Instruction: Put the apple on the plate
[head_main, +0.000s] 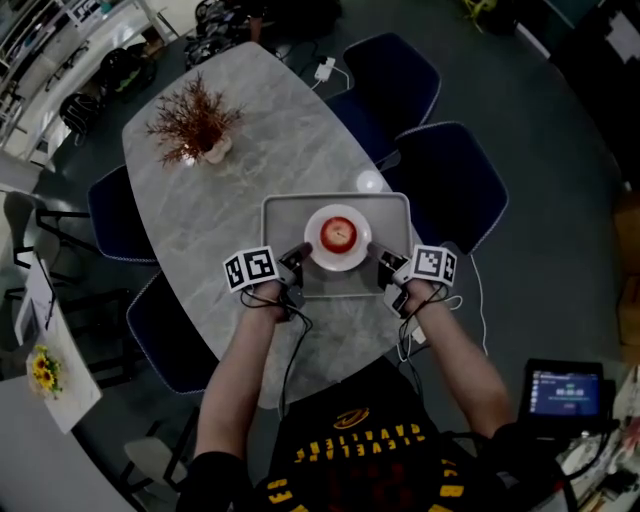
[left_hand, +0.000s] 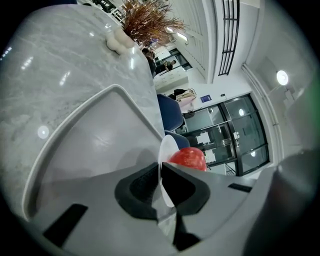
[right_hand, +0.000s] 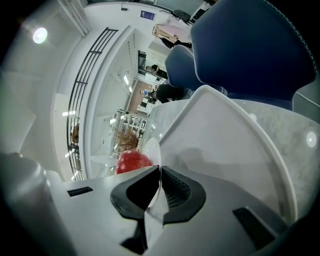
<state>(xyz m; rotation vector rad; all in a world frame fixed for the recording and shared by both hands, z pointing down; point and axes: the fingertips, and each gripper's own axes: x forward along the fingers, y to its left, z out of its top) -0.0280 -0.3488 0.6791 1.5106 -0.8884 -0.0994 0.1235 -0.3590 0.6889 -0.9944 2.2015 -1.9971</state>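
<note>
Red and glossy, the apple (head_main: 338, 234) is sitting on the white plate (head_main: 338, 264), over the grey tray (head_main: 275, 206). The left gripper (head_main: 302, 254) and right gripper (head_main: 376, 256) are each pinching the plate's rim. Yellow shirt lettering (head_main: 352, 440) is showing upside down, apparently "Cleveland Cavaliers".

One apple (head_main: 338, 234), one plate (head_main: 314, 256), one tray (head_main: 281, 214), one table (head_main: 260, 120), two claws: left claw (head_main: 300, 259), right claw (head_main: 381, 263)

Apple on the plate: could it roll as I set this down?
Probably, if tilted: the apple is round and sits loose on a shallow plate. The left gripper and right gripper pinch only the thin rim, so the plate likely tips easily.
</note>
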